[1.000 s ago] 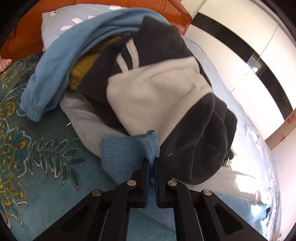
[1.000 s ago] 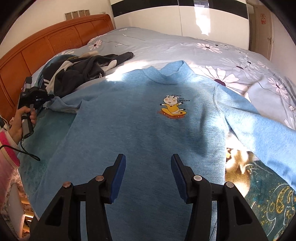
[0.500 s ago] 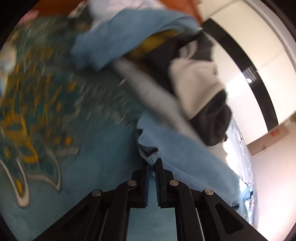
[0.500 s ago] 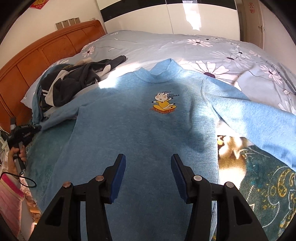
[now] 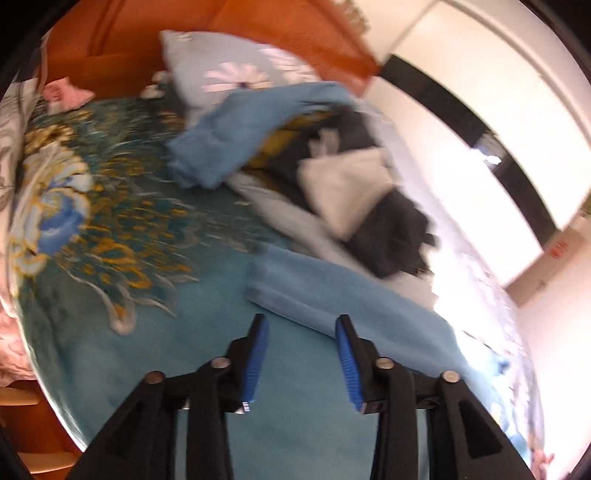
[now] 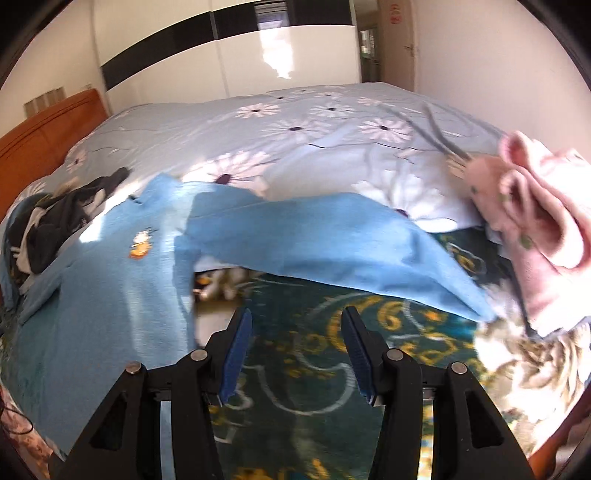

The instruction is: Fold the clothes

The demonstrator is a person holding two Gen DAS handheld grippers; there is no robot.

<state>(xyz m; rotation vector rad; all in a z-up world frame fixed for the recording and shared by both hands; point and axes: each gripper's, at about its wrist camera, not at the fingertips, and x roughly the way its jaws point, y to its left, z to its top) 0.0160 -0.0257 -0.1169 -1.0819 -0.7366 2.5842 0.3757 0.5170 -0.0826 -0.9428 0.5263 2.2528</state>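
A light blue sweatshirt (image 6: 110, 273) with a small cartoon print lies spread face up on the bed. Its one sleeve (image 6: 332, 243) stretches to the right over the teal blanket. Its other sleeve (image 5: 332, 291) lies flat just ahead of my left gripper (image 5: 301, 332), which is open and empty above the blanket. My right gripper (image 6: 295, 325) is open and empty, over the blanket below the right sleeve.
A pile of clothes, dark and white fleece (image 5: 369, 192) and another blue garment (image 5: 240, 125), lies near the pillow (image 5: 229, 70) and orange headboard (image 5: 258, 22). A pink garment (image 6: 535, 221) sits at the right. The floral bedsheet (image 6: 295, 125) stretches behind.
My left gripper pulled the sleeve out away from the clothes pile, then opened and let it go flat. My right gripper swung right, from over the sweatshirt body to below the right sleeve.
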